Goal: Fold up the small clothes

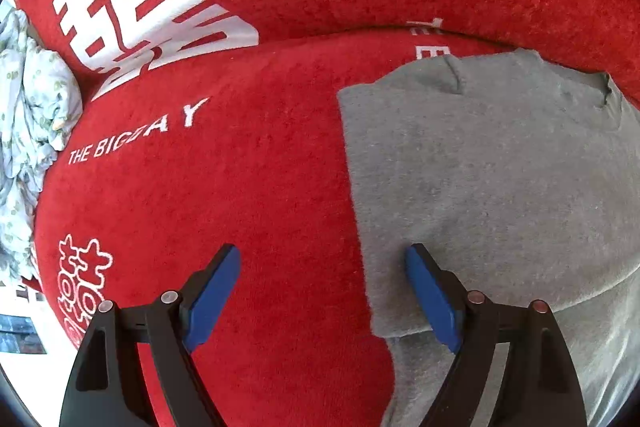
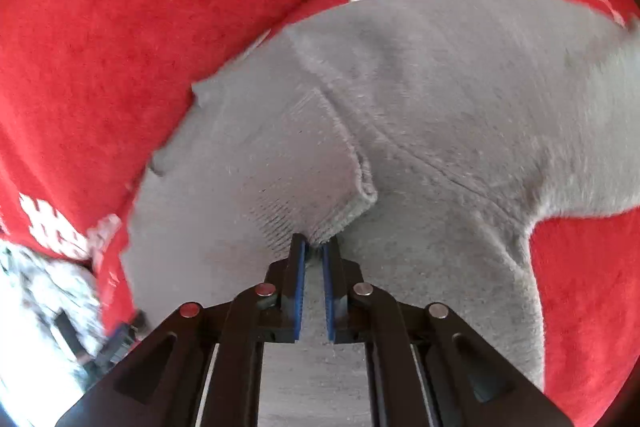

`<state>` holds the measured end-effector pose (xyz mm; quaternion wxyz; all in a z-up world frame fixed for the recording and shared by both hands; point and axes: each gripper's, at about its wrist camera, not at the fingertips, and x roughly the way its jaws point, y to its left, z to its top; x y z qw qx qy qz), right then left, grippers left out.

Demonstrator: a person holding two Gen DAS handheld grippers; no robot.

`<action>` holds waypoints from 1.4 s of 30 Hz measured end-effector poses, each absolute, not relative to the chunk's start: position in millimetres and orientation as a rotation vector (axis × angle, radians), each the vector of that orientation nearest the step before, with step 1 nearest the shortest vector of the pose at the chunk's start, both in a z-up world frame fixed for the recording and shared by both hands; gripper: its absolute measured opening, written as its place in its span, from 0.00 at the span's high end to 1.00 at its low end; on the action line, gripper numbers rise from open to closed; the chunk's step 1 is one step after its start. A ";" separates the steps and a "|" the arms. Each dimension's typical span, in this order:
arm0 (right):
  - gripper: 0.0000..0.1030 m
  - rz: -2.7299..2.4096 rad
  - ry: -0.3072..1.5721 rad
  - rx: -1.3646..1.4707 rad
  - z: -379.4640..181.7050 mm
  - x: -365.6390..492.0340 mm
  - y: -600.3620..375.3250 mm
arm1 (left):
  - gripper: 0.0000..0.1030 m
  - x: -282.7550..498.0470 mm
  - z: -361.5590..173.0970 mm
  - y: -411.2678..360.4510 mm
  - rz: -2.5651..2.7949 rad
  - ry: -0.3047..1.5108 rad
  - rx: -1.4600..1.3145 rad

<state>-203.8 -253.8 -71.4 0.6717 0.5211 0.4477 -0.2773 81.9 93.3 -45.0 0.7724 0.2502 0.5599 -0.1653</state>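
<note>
A grey knitted garment lies partly folded on a red cover, filling the right half of the left wrist view. My left gripper is open and empty, just above the garment's left edge; its right blue finger sits over the grey cloth. In the right wrist view the same grey garment fills the middle. My right gripper is shut on a ribbed cuff of the garment, and holds it lifted over the rest of the cloth.
The red plush cover with white lettering spans the seat and the backrest behind it. A crumpled pale floral cloth lies at the left edge, also seen blurred in the right wrist view.
</note>
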 end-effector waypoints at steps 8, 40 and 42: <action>0.89 -0.746 1.044 1.102 -41.7 -238.8 -263.4 | 0.17 69.0 -19.7 85.7 -0.415 1.275 0.493; 0.27 -0.633 1.061 1.246 -38.8 -322.1 -250.5 | 0.00 -63.5 -10.1 -58.9 -0.655 1.382 0.590; 0.27 -0.642 1.054 1.256 -39.2 -329.6 -254.3 | 0.00 -69.6 -11.7 -66.4 -0.669 1.378 0.618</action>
